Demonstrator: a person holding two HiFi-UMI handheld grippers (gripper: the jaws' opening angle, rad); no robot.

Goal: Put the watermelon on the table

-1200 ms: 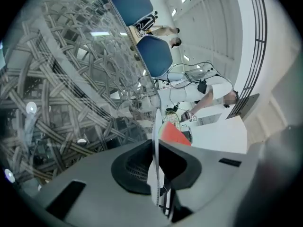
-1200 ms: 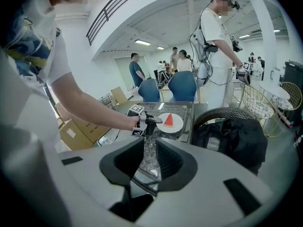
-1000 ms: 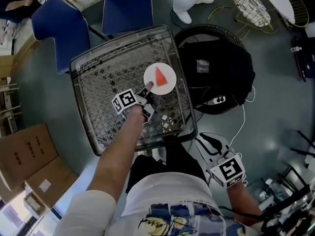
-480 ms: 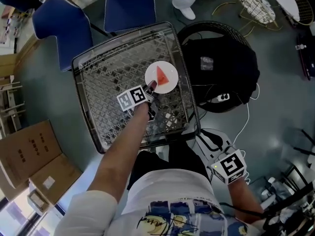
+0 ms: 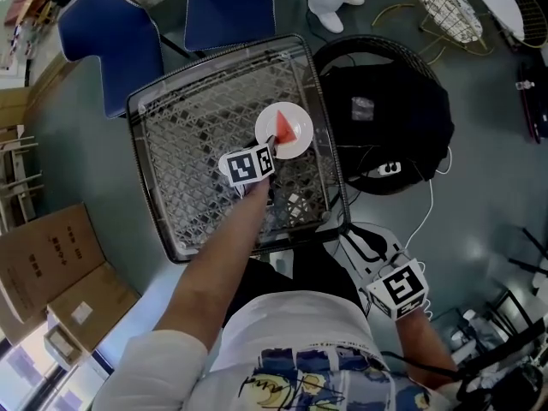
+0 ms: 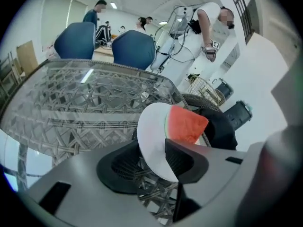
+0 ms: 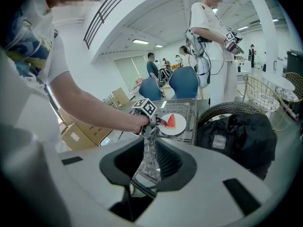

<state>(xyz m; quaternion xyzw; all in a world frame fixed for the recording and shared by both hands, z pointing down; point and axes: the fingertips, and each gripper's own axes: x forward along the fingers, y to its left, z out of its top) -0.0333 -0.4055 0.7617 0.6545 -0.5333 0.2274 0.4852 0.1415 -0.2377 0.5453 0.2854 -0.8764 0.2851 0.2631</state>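
A red watermelon wedge lies on a white plate at the right side of the glass-topped lattice table. My left gripper is at the plate's near-left rim. In the left gripper view the plate stands between the jaws with the wedge beyond. The left gripper is opening, and there is a gap beside the left pad. My right gripper hangs low at the table's near-right corner, open and holding nothing. From there I see the plate and the wedge.
A black bag sits on a round wicker chair right of the table. Two blue chairs stand behind the table. Cardboard boxes lie on the floor at the left. A wire basket is at the far right. A person in white stands beyond.
The left gripper's marker cube has rolled and shifted right, now overlapping the plate's near-left rim. The plate with the wedge stays on the table. The right gripper has not moved.
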